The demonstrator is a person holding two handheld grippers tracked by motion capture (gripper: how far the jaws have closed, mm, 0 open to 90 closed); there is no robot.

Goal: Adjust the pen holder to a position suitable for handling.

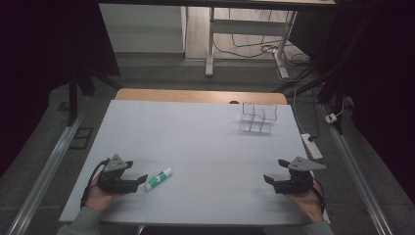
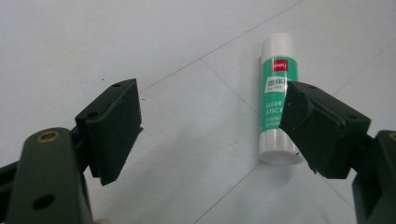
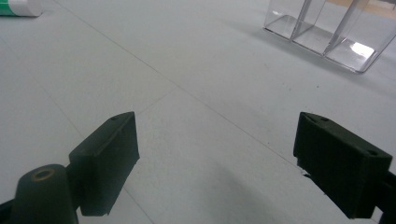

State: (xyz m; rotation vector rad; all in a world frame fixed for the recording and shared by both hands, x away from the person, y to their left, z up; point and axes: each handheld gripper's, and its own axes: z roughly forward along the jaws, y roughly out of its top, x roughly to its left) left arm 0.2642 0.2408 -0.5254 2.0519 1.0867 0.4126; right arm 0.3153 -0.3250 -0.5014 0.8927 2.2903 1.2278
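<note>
From the high view, the glue stick (image 1: 158,178) lies flat on the white table (image 1: 195,137) just beside the left gripper (image 1: 138,172), at its 3 o'clock, long axis toward 2 o'clock; the right gripper (image 1: 274,170) sits well apart, the clear divided box (image 1: 256,118) at 1 o'clock. In the left gripper view the jaws gape wide, the stick partly behind the right-hand one. In the right gripper view the jaws stand wide and empty.

The high view looks forward and down over the whole white table (image 1: 195,142). Each gripper view rides low behind its jaws, close to the tabletop (both catch the glue stick (image 2: 276,93), left's nearer).
</note>
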